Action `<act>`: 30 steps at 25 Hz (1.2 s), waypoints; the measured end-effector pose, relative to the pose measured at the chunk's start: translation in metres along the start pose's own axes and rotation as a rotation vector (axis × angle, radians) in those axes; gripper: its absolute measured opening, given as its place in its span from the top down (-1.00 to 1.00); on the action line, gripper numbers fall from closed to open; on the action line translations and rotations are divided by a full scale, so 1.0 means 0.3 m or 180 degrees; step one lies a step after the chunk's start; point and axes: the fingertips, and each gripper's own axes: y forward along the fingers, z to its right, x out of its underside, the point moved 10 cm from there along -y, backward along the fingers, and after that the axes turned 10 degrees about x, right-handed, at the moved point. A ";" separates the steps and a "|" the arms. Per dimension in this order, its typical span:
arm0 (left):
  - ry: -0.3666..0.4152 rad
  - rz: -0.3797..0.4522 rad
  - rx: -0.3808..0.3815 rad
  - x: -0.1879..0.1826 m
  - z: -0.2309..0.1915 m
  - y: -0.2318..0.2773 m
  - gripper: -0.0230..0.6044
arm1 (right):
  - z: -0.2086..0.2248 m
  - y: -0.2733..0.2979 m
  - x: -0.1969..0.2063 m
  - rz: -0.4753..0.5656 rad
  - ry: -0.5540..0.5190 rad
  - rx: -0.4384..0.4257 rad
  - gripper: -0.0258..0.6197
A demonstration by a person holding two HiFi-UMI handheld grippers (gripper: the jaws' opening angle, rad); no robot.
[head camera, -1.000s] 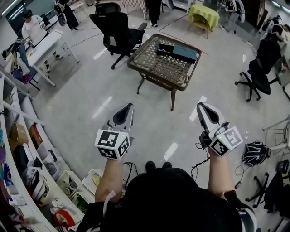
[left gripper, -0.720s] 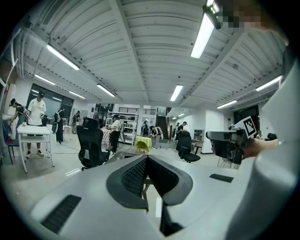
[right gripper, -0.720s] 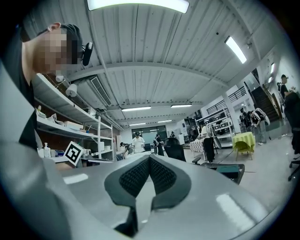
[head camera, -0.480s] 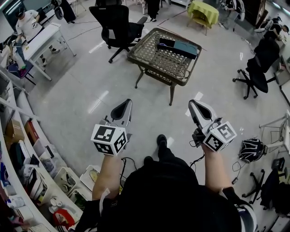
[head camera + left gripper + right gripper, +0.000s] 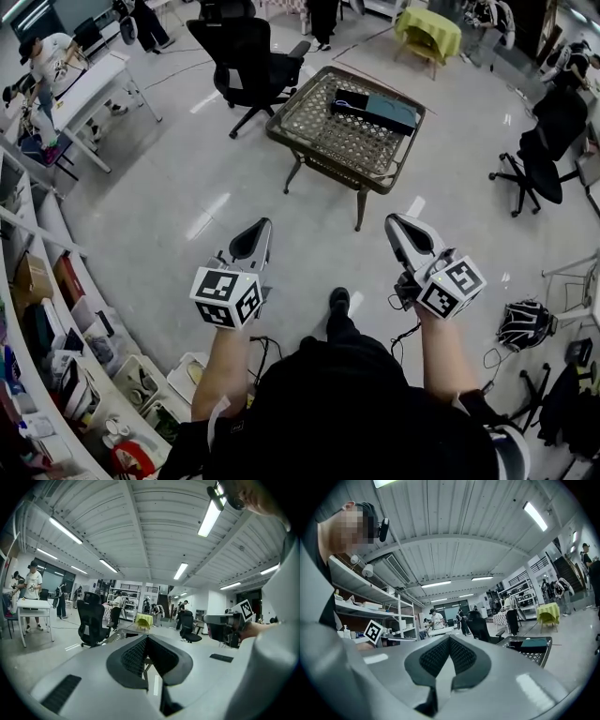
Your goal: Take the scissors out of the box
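- The left tool [image 5: 262,227] has its jaws pressed fully together with nothing between them. It is held out at about waist height and aims ahead over the floor [image 5: 187,206].
- The right tool [image 5: 395,223] is likewise closed tight and empty, level with the left and aimed the same way.
- Both tools are well apart from the desk [image 5: 319,157], a low wicker-topped one standing ahead of the person, with bare floor between.
- The box [image 5: 373,107] lies on the desk along its far edge, toward the far right corner. It has a dark part to the left and a teal part to the right, perhaps its lid.
- The box's long axis runs along that far edge. Its teal end points to the right corner.
- The scissors should be inside the box, but they are too small to make out. Which way their blades point cannot be told; I would guess they lie along the box's length.
- The step in hand looks like the approach, and no reach has begun.
- Next, one tool must be carried over the box and its jaws opened. They should then be set across the scissors' long axis, probably at the handles or the pivot. The other tool may need to steady the box or clear the teal part first.
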 end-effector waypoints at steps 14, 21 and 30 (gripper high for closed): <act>0.0038 -0.0209 -0.0100 -0.114 -0.085 0.384 0.91 | 0.400 0.207 -0.021 -0.0014 0.0261 -0.0074 0.89; 0.0094 -0.0256 -0.0153 -0.179 -0.090 0.566 0.91 | 0.585 0.278 -0.063 0.0051 0.0334 -0.0157 0.89; 0.0185 -0.0151 -0.0227 -0.266 -0.132 0.677 0.91 | 0.716 0.296 -0.077 0.0074 0.0420 -0.0104 0.89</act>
